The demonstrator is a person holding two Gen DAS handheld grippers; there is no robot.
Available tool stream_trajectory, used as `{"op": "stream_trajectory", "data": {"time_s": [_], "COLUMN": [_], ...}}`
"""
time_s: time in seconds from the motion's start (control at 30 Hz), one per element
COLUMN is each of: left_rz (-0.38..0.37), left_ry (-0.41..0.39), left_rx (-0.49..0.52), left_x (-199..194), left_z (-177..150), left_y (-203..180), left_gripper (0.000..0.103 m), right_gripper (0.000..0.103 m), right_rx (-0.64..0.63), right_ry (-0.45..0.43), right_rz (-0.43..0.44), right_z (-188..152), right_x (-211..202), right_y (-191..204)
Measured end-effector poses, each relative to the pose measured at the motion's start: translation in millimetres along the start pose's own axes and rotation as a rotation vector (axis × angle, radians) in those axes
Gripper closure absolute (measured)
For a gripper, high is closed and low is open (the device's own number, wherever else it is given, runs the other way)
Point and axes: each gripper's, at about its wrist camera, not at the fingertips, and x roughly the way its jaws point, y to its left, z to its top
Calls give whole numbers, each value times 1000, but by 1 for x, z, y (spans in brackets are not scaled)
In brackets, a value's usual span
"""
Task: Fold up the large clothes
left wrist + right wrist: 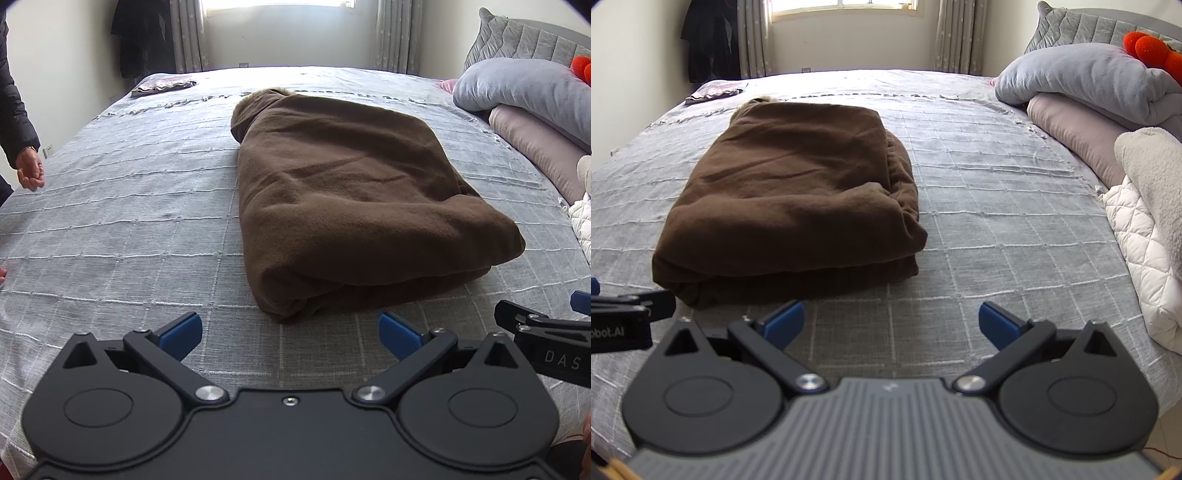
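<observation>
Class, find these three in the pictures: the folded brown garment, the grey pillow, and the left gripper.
folded brown garment [343,192], left wrist view, middle of its top layer.
grey pillow [1086,79], right wrist view, its upper face.
left gripper [290,334], left wrist view, midway between its open blue fingertips.

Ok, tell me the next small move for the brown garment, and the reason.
Probably bring both grippers forward to the near edge of the brown garment. It lies folded lengthwise on the bed, and the left gripper and right gripper are open, holding nothing, short of it.
</observation>
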Motion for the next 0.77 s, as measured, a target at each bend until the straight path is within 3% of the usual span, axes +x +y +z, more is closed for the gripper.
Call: {"op": "stream_trajectory", "data": {"time_s": [0.7, 0.77], "left_rz": [-44, -47], "left_ry": [51, 22], "left_rx": [-16, -50], "left_x": [11, 8], "left_z": [-1, -1], "left_y": [2, 8], "left_gripper": [0, 0], "right_gripper": [0, 0], "right_rx": [-13, 6], "right_ry": [14, -13], "right_rz": [9, 1], "right_z": [1, 3], "right_x": [11, 13], "right_y": [3, 1]}}
